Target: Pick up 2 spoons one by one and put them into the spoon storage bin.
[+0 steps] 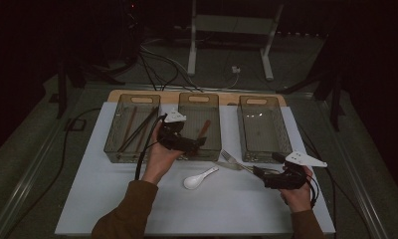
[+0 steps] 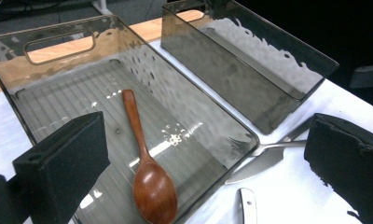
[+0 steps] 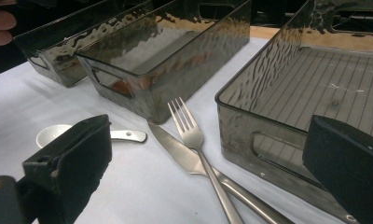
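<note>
Nearest me, the right hand-held gripper point(image 1: 259, 173) hovers low over the white desk point(image 1: 227, 209), jaws spread wide and holding nothing. Just ahead of it the stainless steel fork point(image 3: 198, 149) lies crossed over the stainless steel knife point(image 3: 175, 151), touching it. That crossing looks like the trouble: closing on the fork there could pinch both pieces, or drag the knife along and knock it into the empty smoked-plastic bin on the right point(image 3: 287, 88). The white ceramic soup spoon point(image 1: 199, 178) sits a little to the left, apart from them.

Farther off, the left hand-held gripper point(image 1: 199, 143) hangs over the middle smoked-plastic bin point(image 2: 58, 28), also wide open and empty. The brown wooden spoon point(image 2: 149, 179) rests on the bin floor. A careless withdrawal might clip the rim and shift the bin.
</note>
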`<state>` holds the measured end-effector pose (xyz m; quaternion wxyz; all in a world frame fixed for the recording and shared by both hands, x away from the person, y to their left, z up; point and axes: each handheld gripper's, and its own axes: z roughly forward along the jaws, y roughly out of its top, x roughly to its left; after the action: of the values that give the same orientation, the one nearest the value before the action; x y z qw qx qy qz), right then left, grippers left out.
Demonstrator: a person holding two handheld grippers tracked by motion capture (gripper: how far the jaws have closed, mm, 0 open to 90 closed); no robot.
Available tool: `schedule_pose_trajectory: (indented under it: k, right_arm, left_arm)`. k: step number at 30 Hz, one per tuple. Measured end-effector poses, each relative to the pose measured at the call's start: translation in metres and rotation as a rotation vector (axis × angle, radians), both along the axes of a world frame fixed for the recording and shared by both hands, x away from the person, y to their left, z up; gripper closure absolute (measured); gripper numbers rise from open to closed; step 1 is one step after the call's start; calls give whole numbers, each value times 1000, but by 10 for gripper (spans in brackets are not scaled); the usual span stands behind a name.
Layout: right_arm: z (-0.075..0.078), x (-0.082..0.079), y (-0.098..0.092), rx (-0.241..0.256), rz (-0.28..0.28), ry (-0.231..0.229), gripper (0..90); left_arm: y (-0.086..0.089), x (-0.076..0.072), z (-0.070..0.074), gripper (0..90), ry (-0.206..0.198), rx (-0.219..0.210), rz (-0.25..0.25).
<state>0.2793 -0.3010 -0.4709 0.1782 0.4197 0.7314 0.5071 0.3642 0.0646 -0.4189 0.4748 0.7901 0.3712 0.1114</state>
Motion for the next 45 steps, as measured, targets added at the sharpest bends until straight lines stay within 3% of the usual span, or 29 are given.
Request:
schedule_pose_trajectory:
  k: [17,45]
  right_arm:
    - [0,0,-1,1,-1,0,17]
    - [-1,0,-1,-5,-1,3,18]
  left_arm:
    - [-13,-22,-6,6,-16,23,-67]
    - [-27,-38,-39,7,37,55,-119]
